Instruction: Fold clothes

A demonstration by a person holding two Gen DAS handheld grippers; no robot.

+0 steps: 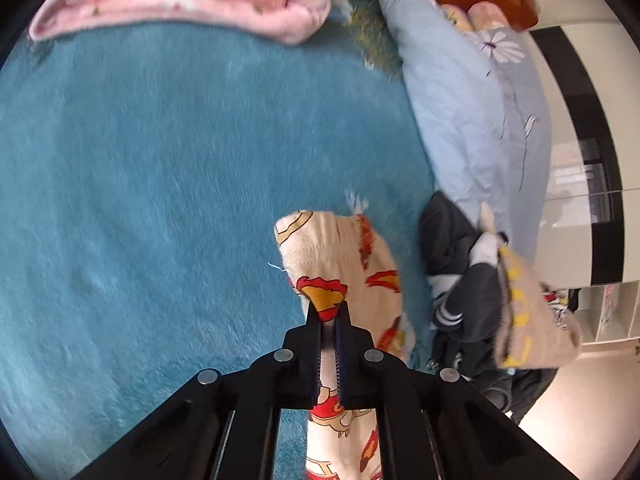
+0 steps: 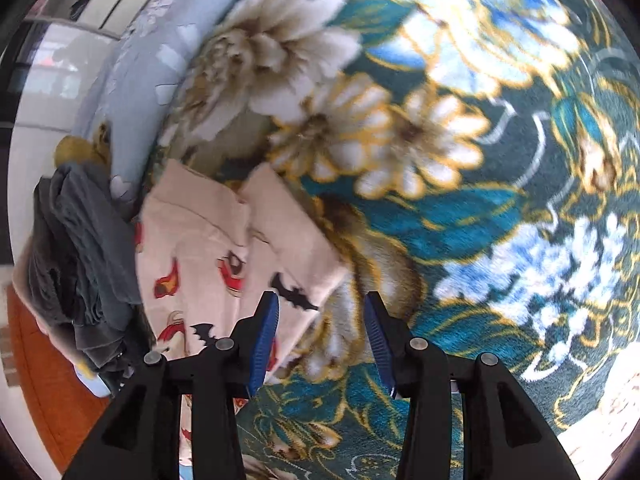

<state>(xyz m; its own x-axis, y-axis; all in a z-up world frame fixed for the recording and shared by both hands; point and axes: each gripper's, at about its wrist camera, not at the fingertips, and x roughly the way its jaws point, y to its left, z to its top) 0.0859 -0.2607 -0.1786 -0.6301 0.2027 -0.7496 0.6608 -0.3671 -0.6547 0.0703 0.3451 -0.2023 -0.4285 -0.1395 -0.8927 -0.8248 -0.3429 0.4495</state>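
A cream garment with red and yellow cartoon prints (image 1: 340, 264) hangs from my left gripper (image 1: 329, 312), which is shut on its cloth above a teal plush blanket (image 1: 160, 180). In the right wrist view the same cream garment (image 2: 208, 248) lies partly folded on a floral blanket (image 2: 440, 160), with black bat prints near its edge. My right gripper (image 2: 320, 320) is open and empty, its left blue pad (image 2: 264, 332) over the garment's right edge.
A pile of dark clothes (image 1: 460, 280) with a beige piece (image 1: 528, 320) lies right of the garment; it shows grey in the right wrist view (image 2: 80, 264). A pale blue flowered quilt (image 1: 460, 100) and a pink folded blanket (image 1: 180, 0) lie beyond.
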